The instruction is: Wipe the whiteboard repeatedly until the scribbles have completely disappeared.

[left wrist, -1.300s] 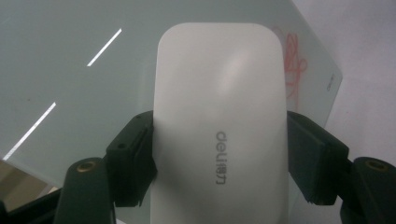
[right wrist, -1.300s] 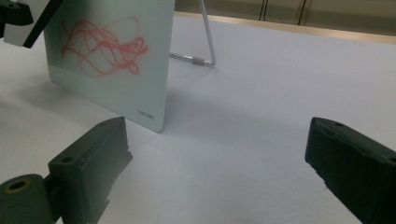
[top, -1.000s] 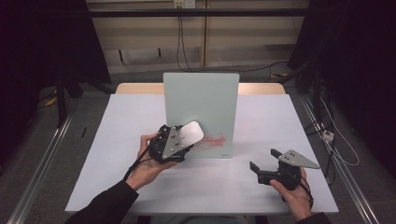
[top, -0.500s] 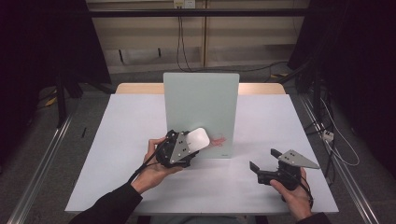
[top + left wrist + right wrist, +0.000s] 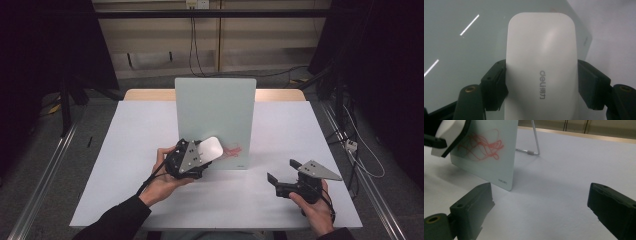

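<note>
A pale green glass board [image 5: 216, 120] stands upright on a wire stand mid-table, with red scribbles [image 5: 234, 149] low on its face. My left gripper [image 5: 200, 152] is shut on a white board eraser [image 5: 210, 148] and holds it against the board's lower left, just left of the scribbles. In the left gripper view the eraser [image 5: 541, 70] sits between both jaws, close to the board [image 5: 461, 50]. My right gripper [image 5: 282, 172] rests open at the front right, with nothing between its fingers. Its own view shows the scribbles [image 5: 481, 146], the eraser [image 5: 449, 135] and the board [image 5: 499, 165].
The white table [image 5: 125, 150] has bare room left and right of the board. A wire stand [image 5: 534, 147] props the board from behind. Cables [image 5: 360, 150] trail off the right side, and metal rails run along both sides of the floor.
My left gripper has carried the eraser rightward and a little forward, bringing it closer to the red scribbles on the board. The right gripper has stayed still.
</note>
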Action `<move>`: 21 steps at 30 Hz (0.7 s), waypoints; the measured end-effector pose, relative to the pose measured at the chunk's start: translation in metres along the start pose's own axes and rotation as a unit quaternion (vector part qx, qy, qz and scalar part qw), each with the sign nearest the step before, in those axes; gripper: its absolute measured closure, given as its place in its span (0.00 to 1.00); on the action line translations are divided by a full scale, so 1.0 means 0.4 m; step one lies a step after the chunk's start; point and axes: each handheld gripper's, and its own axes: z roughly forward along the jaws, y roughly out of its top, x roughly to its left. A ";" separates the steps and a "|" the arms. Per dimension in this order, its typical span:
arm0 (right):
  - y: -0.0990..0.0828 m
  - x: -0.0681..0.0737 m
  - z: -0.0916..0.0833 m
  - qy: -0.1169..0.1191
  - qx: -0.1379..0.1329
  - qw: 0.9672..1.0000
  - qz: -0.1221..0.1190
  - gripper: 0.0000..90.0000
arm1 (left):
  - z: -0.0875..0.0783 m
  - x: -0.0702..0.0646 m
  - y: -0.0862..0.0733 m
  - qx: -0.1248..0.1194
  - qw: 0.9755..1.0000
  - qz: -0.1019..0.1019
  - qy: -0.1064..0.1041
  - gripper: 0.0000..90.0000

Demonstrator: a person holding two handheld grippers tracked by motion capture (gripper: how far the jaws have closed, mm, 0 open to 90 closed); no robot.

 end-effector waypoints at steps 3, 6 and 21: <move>0.000 0.001 0.000 0.001 0.000 1.000 -0.001 0.07 | -0.013 0.026 0.016 -0.009 1.000 -0.002 0.016 0.35; 0.000 0.001 0.000 0.001 0.000 1.000 -0.001 0.07 | -0.013 0.024 0.015 -0.011 1.000 0.000 0.019 0.35; 0.000 0.001 0.000 0.001 0.000 1.000 -0.001 0.07 | 0.043 -0.078 -0.039 0.031 0.998 0.033 -0.036 0.35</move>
